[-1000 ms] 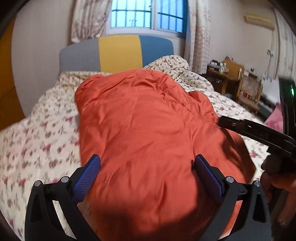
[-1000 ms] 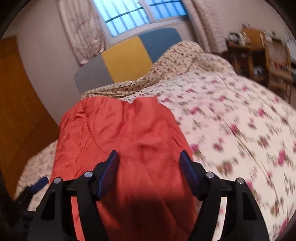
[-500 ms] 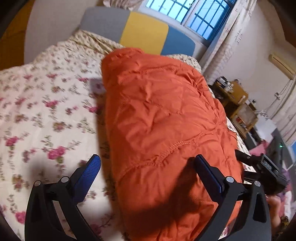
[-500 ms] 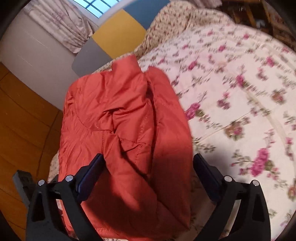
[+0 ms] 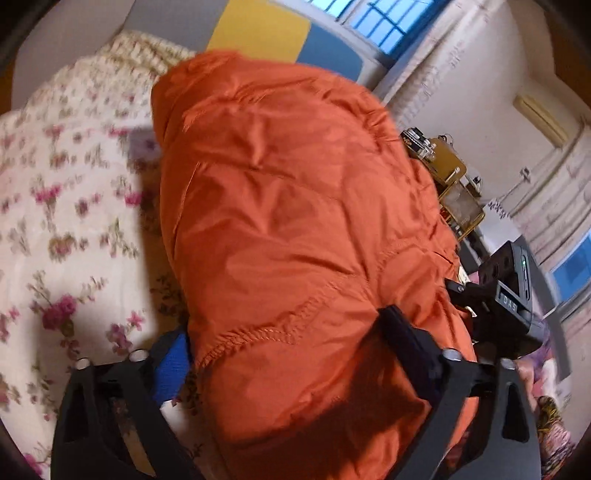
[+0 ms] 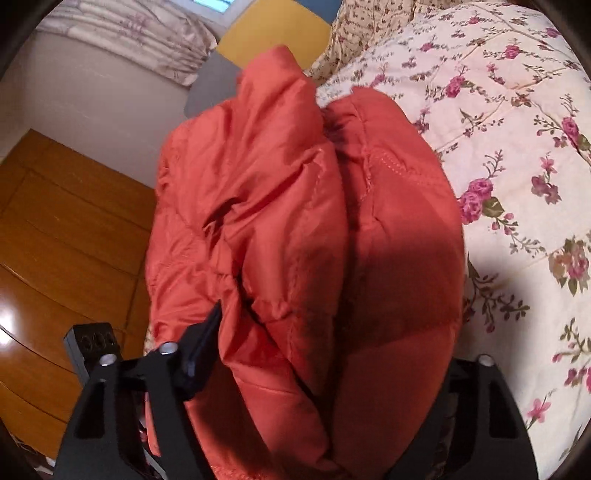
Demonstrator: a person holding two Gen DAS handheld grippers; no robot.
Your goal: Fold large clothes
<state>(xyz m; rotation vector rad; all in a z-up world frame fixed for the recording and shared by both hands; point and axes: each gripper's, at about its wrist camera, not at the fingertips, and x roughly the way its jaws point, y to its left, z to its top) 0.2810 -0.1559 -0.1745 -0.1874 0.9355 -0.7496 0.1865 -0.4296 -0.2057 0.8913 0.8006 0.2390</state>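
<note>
Already both grippers were closing on the puffy orange quilted jacket (image 5: 295,229).
Left gripper (image 5: 291,343) and right gripper (image 6: 325,350) clasped its near hem on the floral bedspread (image 6: 517,110).

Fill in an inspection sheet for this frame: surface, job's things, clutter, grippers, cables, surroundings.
Surface: bed with a floral quilt, rumpled near the headboard.
Job's things: orange padded jacket, bunched lengthwise on the quilt.
Clutter: nothing seen on the bed besides the jacket.
Grippers: left gripper closing, jacket's near end between its fingers; right gripper closing, jacket bulk between its fingers, one fingertip hidden by the fabric.
Cables: nothing seen.
Surroundings: grey, yellow and blue headboard, barred window, wooden floor, cluttered wooden furniture.
</note>
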